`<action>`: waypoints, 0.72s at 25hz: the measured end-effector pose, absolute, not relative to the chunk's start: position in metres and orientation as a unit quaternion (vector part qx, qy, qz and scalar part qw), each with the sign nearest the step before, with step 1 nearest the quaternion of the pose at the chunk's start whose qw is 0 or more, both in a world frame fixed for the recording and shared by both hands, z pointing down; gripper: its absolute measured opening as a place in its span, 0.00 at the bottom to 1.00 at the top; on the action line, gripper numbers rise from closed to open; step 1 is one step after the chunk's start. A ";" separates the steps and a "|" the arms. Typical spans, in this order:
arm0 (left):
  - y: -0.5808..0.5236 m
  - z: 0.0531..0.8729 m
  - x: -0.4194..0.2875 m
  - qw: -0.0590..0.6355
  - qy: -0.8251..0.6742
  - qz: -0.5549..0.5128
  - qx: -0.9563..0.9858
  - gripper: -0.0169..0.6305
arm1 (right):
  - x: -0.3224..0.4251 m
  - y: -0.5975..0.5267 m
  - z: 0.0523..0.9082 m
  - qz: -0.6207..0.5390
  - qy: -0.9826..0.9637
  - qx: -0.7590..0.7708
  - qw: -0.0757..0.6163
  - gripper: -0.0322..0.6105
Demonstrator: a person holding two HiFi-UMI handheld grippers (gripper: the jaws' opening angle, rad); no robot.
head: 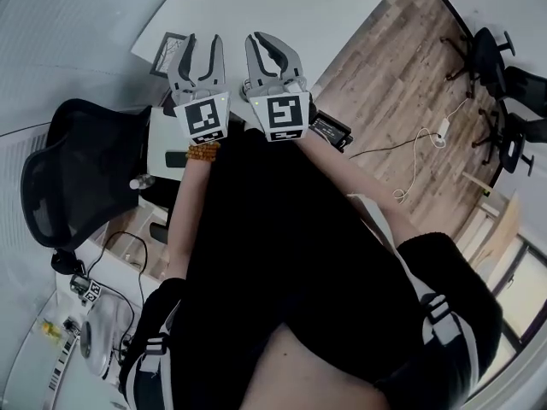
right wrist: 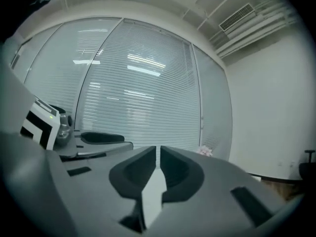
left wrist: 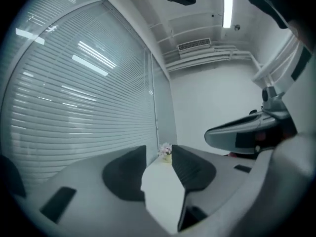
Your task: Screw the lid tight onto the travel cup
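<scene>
No travel cup or lid shows in any view. In the head view both grippers are held up side by side in front of the person's dark-clothed body, pointing level toward a white table (head: pixel 282 7). My left gripper (head: pixel 203 41) (left wrist: pixel 159 154) has its jaws partly apart with nothing between them. The jaws of my right gripper (head: pixel 263 38) (right wrist: pixel 158 149) are together with only a thin slit, holding nothing. The left gripper view catches the right gripper (left wrist: pixel 247 132) at its right side. The right gripper view shows the left gripper (right wrist: pixel 101 138) at its left.
A black office chair (head: pixel 77 169) stands at the left. Slatted blinds (left wrist: pixel 74 98) fill the wall ahead, with a small flower pot (left wrist: pixel 165 152) far off. Wooden floor with a white cable (head: pixel 419 152) and more chairs (head: pixel 504 67) lies at the right.
</scene>
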State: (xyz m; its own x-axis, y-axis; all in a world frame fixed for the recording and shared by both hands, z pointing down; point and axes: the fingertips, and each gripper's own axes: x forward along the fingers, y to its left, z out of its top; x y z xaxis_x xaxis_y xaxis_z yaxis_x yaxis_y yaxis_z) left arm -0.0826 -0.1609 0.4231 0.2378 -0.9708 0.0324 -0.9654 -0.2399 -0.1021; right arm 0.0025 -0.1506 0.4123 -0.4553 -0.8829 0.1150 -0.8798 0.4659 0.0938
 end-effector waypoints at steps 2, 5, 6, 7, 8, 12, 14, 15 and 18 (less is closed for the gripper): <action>-0.156 0.424 -0.084 0.035 0.623 -0.048 -0.780 0.25 | -0.002 -0.145 0.415 -0.012 -0.854 0.515 0.077 0.07; -0.145 0.426 -0.080 0.039 0.623 -0.052 -0.780 0.19 | -0.008 -0.135 0.419 -0.017 -0.857 0.508 0.084 0.06; -0.142 0.427 -0.078 0.041 0.621 -0.052 -0.781 0.17 | -0.010 -0.133 0.420 -0.019 -0.859 0.505 0.086 0.05; -0.139 0.428 -0.077 0.044 0.618 -0.053 -0.783 0.16 | -0.012 -0.131 0.421 -0.021 -0.859 0.503 0.088 0.05; -0.137 0.429 -0.075 0.046 0.616 -0.055 -0.785 0.15 | -0.014 -0.129 0.421 -0.022 -0.860 0.502 0.089 0.05; -0.127 0.431 -0.073 0.048 0.611 -0.058 -0.788 0.07 | -0.018 -0.121 0.423 -0.029 -0.859 0.501 0.097 0.05; -0.123 0.433 -0.075 0.047 0.611 -0.058 -0.788 0.06 | -0.019 -0.116 0.426 -0.032 -0.859 0.500 0.103 0.05; -0.121 0.433 -0.075 0.045 0.611 -0.057 -0.788 0.06 | -0.020 -0.113 0.427 -0.033 -0.859 0.499 0.106 0.05; -0.115 0.434 -0.075 0.044 0.609 -0.057 -0.790 0.06 | -0.022 -0.104 0.429 -0.035 -0.860 0.498 0.109 0.05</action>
State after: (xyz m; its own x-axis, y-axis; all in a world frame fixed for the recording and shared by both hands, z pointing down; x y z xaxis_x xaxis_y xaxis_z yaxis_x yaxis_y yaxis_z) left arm -0.0751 -0.1146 0.4335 0.2522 -0.9670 0.0360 -0.9571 -0.2548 -0.1380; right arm -0.0217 -0.1044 0.4286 -0.4811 -0.8633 0.1523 -0.8484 0.5023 0.1674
